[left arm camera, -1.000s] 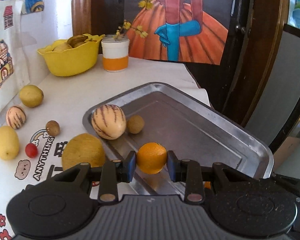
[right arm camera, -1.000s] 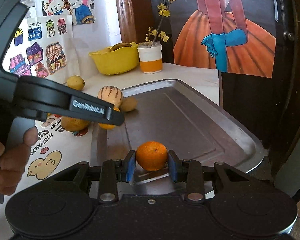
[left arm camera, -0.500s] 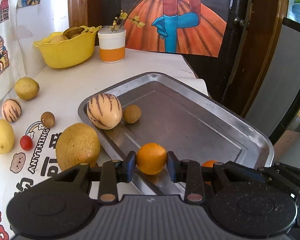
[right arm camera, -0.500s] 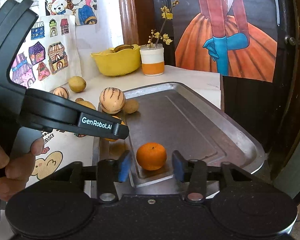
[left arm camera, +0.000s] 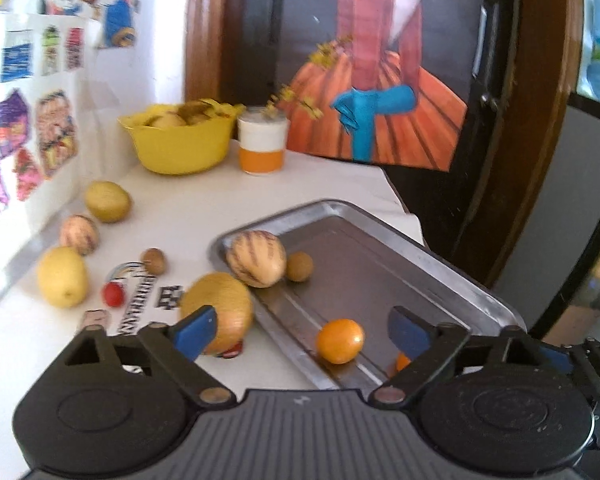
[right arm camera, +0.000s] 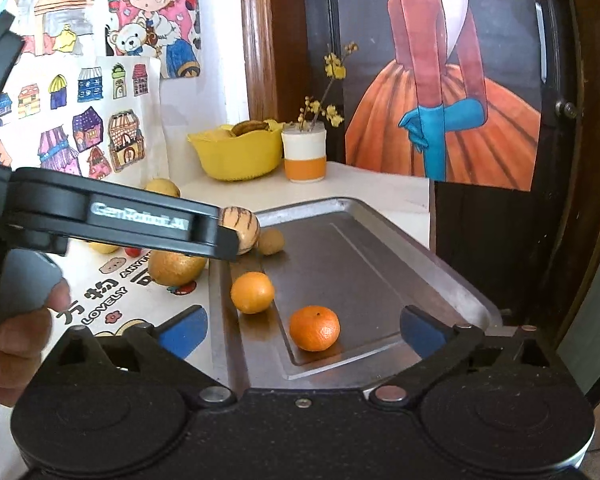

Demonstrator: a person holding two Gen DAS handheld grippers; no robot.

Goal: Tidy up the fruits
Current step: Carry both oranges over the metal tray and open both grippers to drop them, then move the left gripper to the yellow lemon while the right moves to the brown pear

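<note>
Gaping wide and empty, each hand-held gripper hangs above an orange resting loose at the tray's near end; any knock could roll either fruit off.

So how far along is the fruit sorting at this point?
Partly done. Four fruits sit on the metal tray: a striped melon, a small brown fruit, an orange and a tangerine. Nothing is in hand: the left claw and right claw are both open. Left on the table: a big yellow melon, a lemon, a cherry tomato and a few others.
</note>
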